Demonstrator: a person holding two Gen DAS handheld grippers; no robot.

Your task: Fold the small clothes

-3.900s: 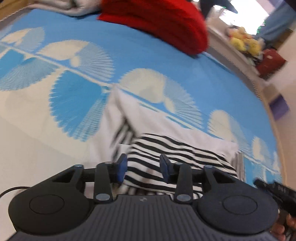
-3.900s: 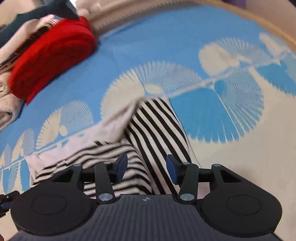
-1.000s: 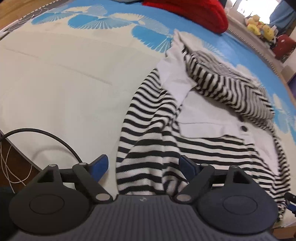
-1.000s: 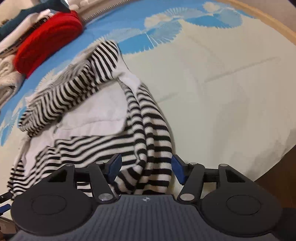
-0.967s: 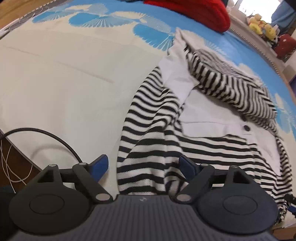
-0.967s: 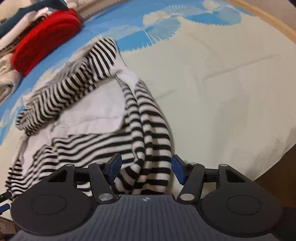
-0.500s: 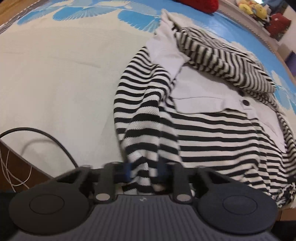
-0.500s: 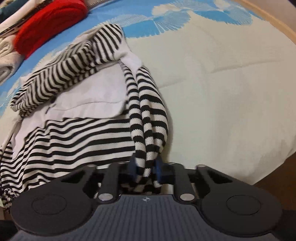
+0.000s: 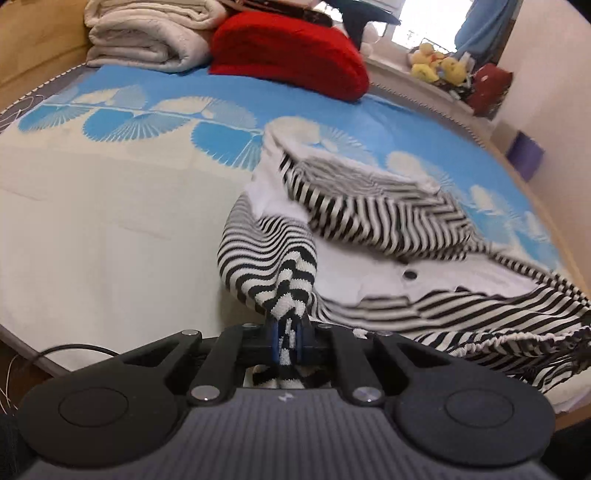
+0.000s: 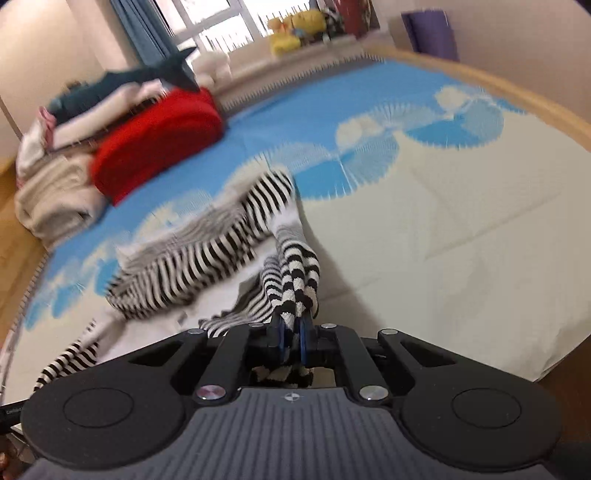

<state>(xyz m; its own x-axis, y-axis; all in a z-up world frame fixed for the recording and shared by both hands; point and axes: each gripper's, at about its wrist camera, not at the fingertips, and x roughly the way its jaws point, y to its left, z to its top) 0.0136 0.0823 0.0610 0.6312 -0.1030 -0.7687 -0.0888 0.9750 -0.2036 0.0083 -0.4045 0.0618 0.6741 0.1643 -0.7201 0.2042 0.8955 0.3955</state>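
Note:
A small black-and-white striped garment [image 9: 369,221] with a white front panel and dark buttons lies on the bed near its front edge. My left gripper [image 9: 287,341] is shut on a bunched striped hem corner and lifts it off the bed. My right gripper [image 10: 291,341] is shut on the other striped hem corner [image 10: 295,280] and also holds it raised. The garment's upper part [image 10: 192,254] is folded over itself further back.
The bed cover [image 9: 110,221] is cream with blue fan prints. A red folded blanket [image 9: 288,48] and white folded towels [image 9: 147,33] lie at the back. Plush toys [image 9: 439,66] sit on the windowsill. A cable [image 9: 74,349] hangs at the bed's front edge.
Both grippers went from open to shut on the striped hem corners, then rose, lifting the hem off the bed and tilting the views towards the back of the bed.

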